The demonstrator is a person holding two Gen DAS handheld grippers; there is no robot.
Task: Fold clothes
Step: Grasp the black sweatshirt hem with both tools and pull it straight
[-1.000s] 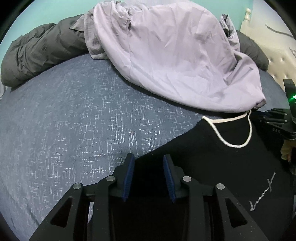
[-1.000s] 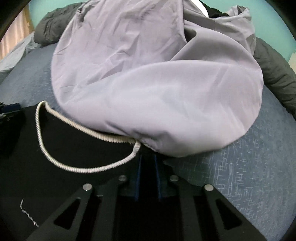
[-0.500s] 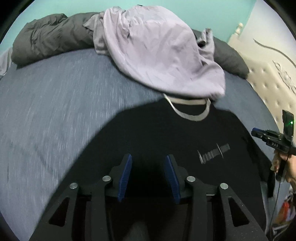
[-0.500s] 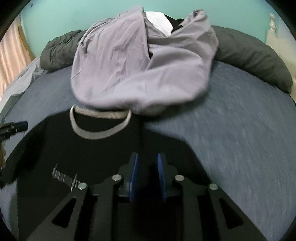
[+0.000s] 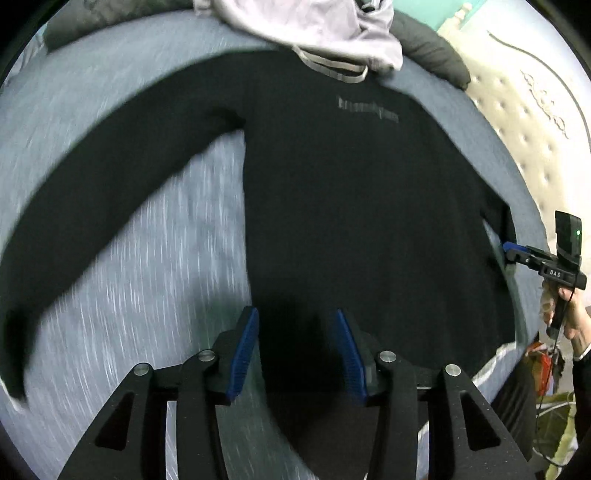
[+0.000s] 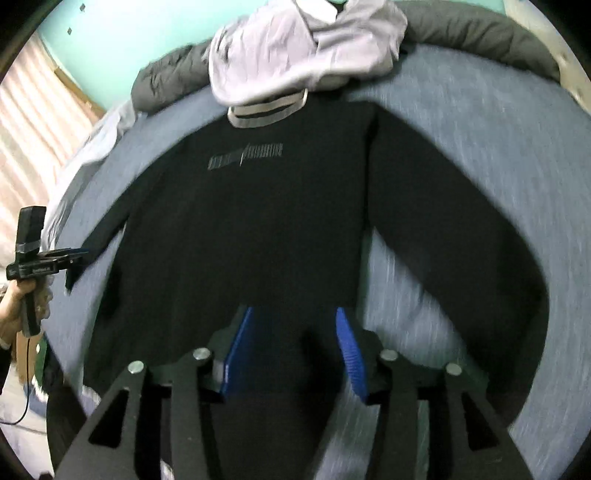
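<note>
Your bed, under a blue-grey speckled sheet, fills both wrist views from edge to edge. On it the black sweatshirt lies spread flat, front up, hem toward 6 o'clock and collar toward 12. In the left wrist view one sleeve sweeps out from the shoulder to about 8 o'clock; in the right wrist view the other sleeve runs down toward 4 o'clock. The grey padded quilt is bunched along the far edge of the bed at 1 o'clock. The pale lilac garment is heaped at 12 o'clock, and its lower edge overlaps the top of the sweatshirt's pale ribbed collar. A blurred line of grey print crosses the chest just below the collar.

Your left gripper sits at 6 o'clock in its own view, over the sweatshirt's hem area. Its jaws are opening, the blue pads stand apart, and black cloth shows in the gap, but the pads do not press on it. Your right gripper is the same: jaws opening, pads clear of the dark fabric seen between them. Seen from the left, that right gripper is at 3 o'clock beside the sweatshirt's edge, your hand on its handle.
</note>
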